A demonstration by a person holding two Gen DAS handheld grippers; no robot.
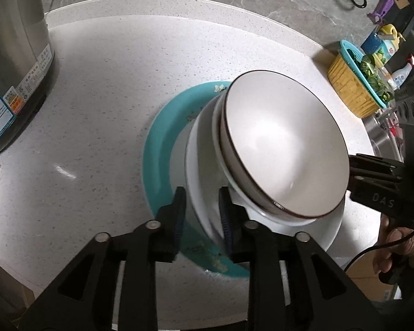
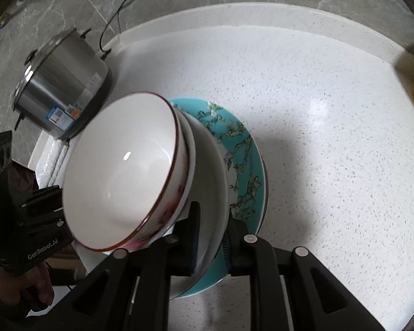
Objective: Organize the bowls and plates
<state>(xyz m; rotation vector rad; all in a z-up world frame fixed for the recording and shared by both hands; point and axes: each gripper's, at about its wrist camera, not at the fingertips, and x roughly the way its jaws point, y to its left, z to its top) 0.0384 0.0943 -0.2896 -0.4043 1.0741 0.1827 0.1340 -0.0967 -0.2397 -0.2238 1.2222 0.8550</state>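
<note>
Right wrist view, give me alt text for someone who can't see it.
A stack of dishes sits on a speckled white counter: a white bowl with a dark rim on top, a white plate under it, and a teal floral plate at the bottom. The right tool straddles the plates' near edge. A steel cooker stands behind, on the left.
</note>
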